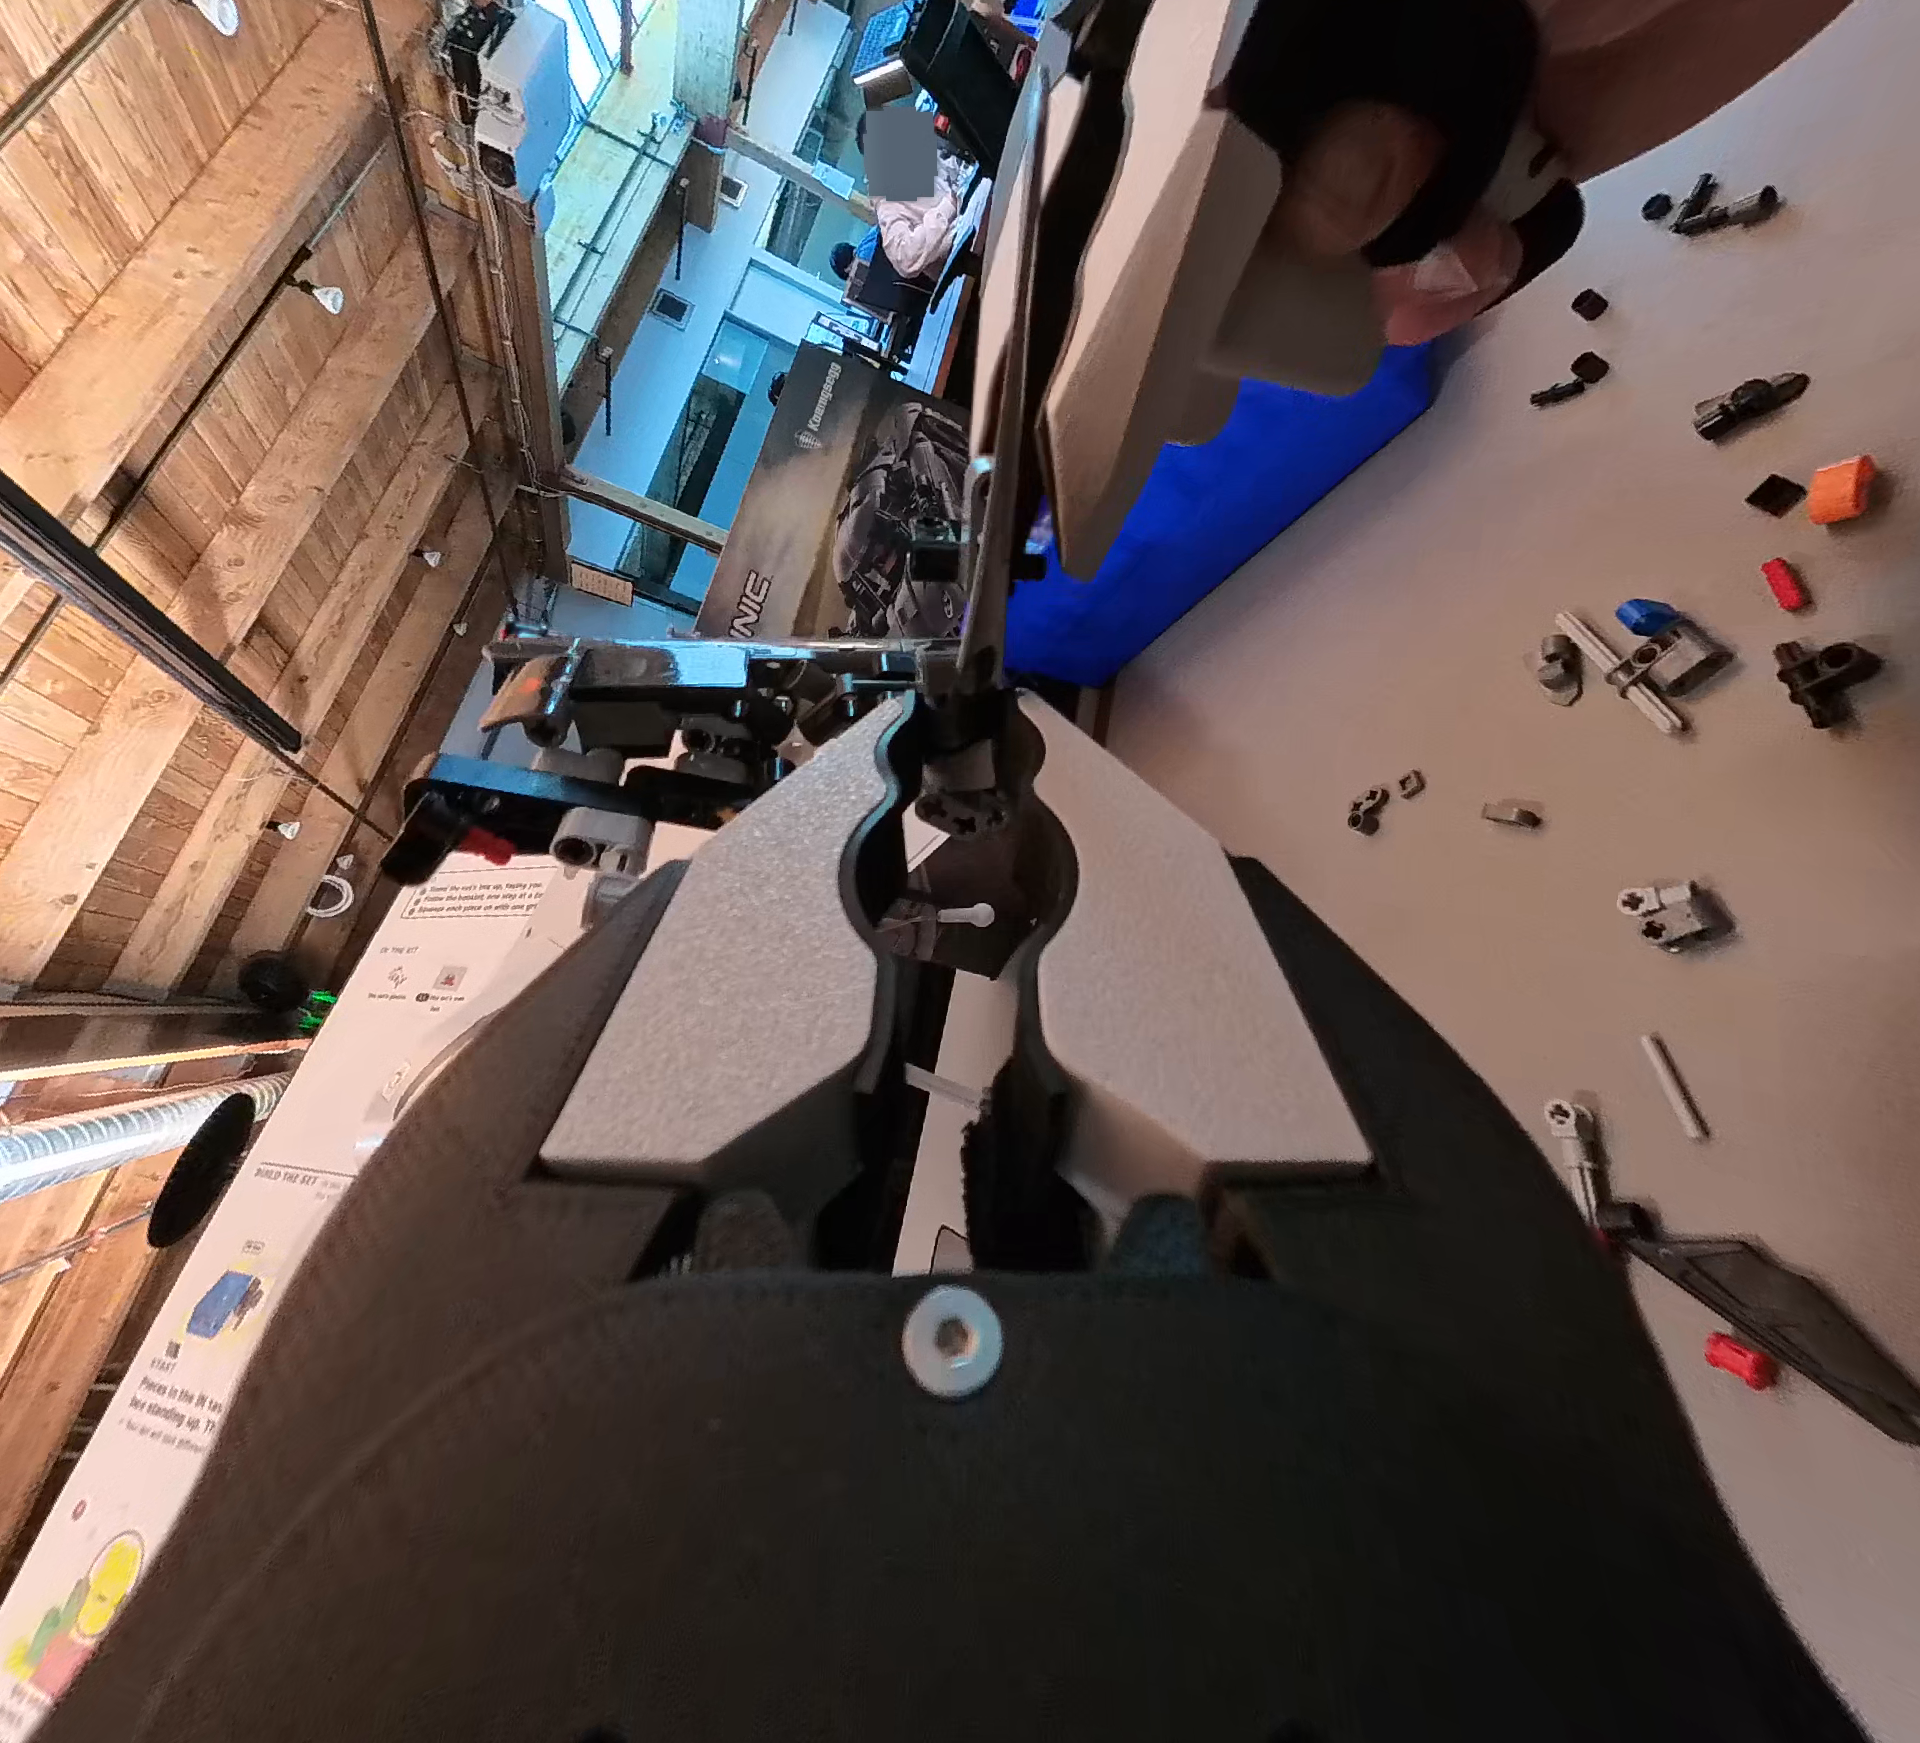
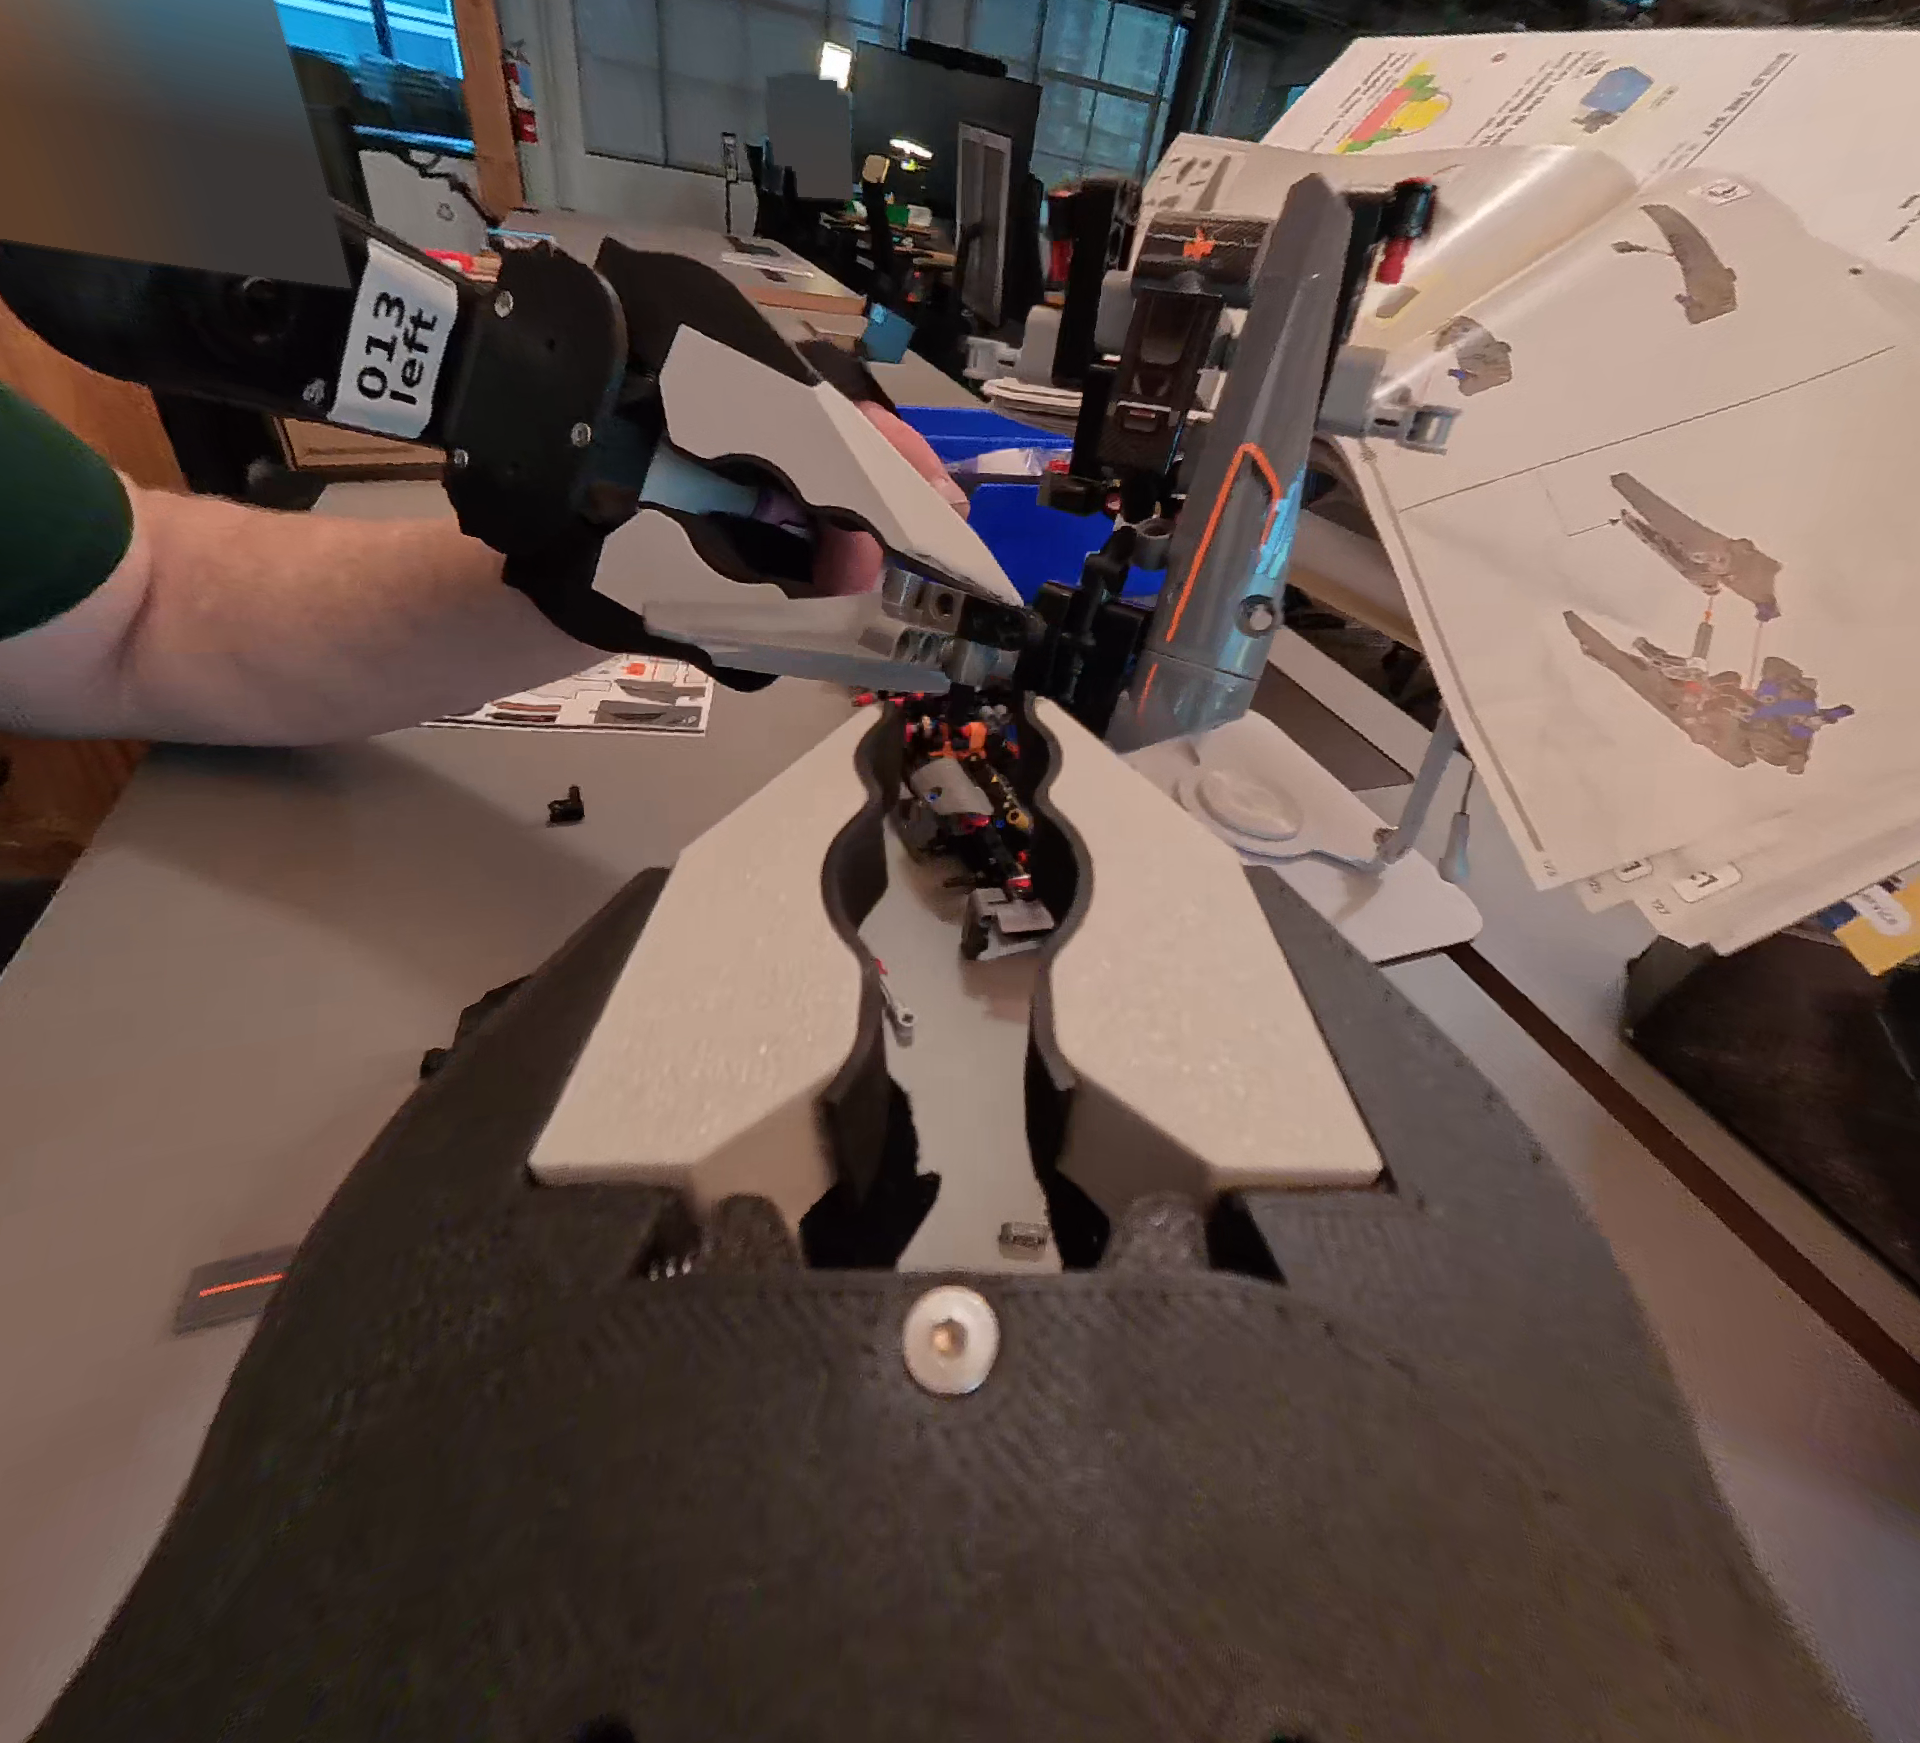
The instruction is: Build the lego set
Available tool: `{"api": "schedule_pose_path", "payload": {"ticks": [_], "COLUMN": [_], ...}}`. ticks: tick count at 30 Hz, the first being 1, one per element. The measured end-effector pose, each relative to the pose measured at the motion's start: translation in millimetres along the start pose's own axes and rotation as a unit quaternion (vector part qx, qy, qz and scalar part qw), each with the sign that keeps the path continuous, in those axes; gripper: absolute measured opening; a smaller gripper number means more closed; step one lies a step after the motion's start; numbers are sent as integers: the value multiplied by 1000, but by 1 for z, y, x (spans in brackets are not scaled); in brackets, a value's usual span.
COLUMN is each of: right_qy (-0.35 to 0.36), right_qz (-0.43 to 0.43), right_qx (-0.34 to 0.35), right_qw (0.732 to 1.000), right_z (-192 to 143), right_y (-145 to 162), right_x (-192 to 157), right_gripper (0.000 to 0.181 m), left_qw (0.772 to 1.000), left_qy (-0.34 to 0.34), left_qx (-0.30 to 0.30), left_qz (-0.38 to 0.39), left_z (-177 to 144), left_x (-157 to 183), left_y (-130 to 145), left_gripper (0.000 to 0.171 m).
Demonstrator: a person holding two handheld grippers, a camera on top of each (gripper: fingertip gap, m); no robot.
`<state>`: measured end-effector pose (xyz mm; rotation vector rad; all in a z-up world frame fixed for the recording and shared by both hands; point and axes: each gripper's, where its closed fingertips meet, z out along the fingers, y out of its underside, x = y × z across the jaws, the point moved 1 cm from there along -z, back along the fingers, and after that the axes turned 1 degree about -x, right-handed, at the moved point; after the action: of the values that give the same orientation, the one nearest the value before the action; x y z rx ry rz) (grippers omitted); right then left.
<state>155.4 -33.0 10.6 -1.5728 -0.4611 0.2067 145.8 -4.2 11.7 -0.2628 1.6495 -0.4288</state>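
A partly built lego model (image 2: 1226,498), with a dark grey panel bearing an orange line and black frame parts, is held up above the table between both grippers. My left gripper (image 1: 961,706) is shut on a grey connector (image 1: 961,800) at the model's end. It also shows in the right wrist view (image 2: 987,618), pinching a grey beam. My right gripper (image 2: 956,706) is shut on the model's black lower frame. It shows from above in the left wrist view (image 1: 982,659). The rest of the model (image 1: 675,685) extends to the left there.
Loose pieces lie on the grey table (image 1: 1403,914): an orange one (image 1: 1841,488), a red one (image 1: 1785,581), a blue one (image 1: 1647,615), and grey and black ones. An open instruction booklet (image 2: 1662,498) stands at the right, a blue bin (image 2: 997,467) behind. A second sub-assembly (image 2: 966,820) lies below my right gripper. Only a small space, under 4 cm, lies between the two pairs of fingers.
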Motion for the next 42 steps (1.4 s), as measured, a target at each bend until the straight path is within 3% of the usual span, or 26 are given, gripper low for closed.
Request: {"api": "schedule_pose_path", "payload": {"ticks": [4, 9, 16, 24, 42], "right_qy": [-1, -53, 2, 7, -44], "right_qz": [-3, 36, -14, 13, 78], "right_qx": [29, 79, 62, 65, 71], "right_qw": [1000, 995, 998, 998, 993], "right_z": [-10, -15, -16, -16, -11], "right_y": [-11, -21, -19, -19, -14], "right_x": [1, -6, 2, 7, 3], "right_gripper": [24, 26, 14, 4, 9], "left_qw": [1000, 1000, 1000, 1000, 1000], "left_qy": [-1, -1, 4, 12, 16], "left_qx": [0, 8, 10, 14, 13], "left_qz": [1, -2, 1, 4, 9], "left_z": [-1, -2, -4, -3, 0], "left_x": [-1, -2, -2, 3, 8], "left_y": [0, -4, -5, -8, -10], "left_gripper": [11, 12, 12, 11, 12]}}
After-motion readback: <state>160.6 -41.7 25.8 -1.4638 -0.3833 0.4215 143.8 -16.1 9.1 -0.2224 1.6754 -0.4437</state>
